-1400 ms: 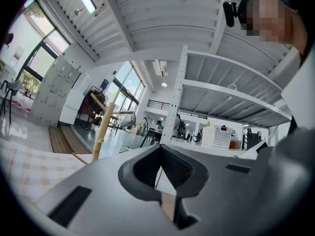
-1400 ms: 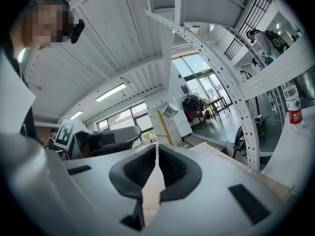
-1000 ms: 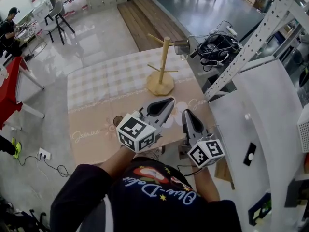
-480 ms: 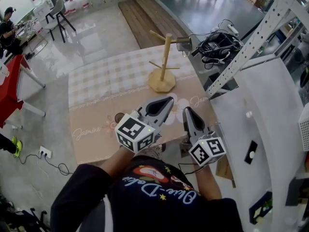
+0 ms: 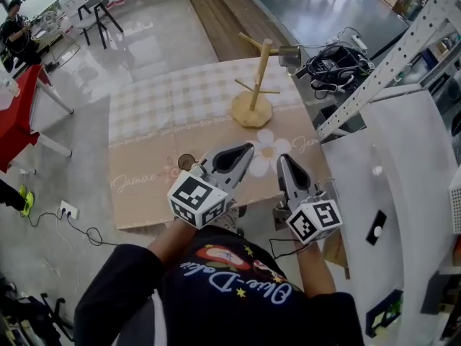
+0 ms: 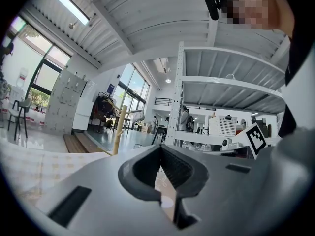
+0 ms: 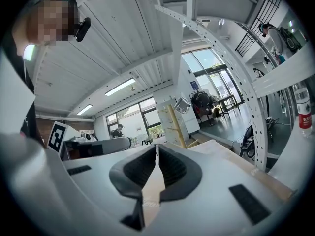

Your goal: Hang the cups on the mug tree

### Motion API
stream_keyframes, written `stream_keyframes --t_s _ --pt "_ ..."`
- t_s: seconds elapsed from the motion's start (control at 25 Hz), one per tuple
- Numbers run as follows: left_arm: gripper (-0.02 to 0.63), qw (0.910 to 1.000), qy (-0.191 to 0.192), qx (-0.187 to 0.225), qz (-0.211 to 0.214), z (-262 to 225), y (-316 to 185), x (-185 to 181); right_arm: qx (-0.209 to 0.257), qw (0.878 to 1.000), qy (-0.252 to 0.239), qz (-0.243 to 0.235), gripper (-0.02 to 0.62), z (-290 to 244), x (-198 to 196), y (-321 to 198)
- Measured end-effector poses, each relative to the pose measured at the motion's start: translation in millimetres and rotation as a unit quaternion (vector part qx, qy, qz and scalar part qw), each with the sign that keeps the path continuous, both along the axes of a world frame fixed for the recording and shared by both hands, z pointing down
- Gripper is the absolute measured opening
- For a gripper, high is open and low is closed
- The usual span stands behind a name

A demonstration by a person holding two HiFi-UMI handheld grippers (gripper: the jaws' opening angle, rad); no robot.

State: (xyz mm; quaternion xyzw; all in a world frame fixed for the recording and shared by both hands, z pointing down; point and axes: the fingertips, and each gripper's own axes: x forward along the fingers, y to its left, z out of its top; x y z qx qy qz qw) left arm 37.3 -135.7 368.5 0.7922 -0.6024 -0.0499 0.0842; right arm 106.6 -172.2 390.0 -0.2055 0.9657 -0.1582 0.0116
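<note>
Left tool and right tool both have jaws pressed together, empty; I see the mug tree farther on the surface.

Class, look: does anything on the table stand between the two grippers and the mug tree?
Nothing visible does. Only tablecloth lies between the left gripper, the right gripper and the mug tree.

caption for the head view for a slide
Both shut and empty, left gripper and right gripper over the cloth-covered table face a wooden mug tree with one metal cup on an upper peg.
</note>
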Motion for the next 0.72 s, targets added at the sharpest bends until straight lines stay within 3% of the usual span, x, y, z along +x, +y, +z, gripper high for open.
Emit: stream_keyframes --t_s 0.36,0.56,0.72 --pt "0.009 0.9931 -0.043 -0.01 -0.109 0.4 43.1 -79.1 0.003 0.999 0.006 -0.039 0.026 3.6 -18.4 16.5" --pt "0.009 0.9898 -0.081 -0.018 -0.116 4.1 51.6 -97.7 0.003 0.999 0.007 -0.05 0.026 7.6 -25.3 23.7" --pt "0.009 0.9904 -0.056 -0.025 -0.124 12.4 59.9 -116.5 0.01 0.997 0.005 -0.075 0.026 9.8 -39.7 34.1"
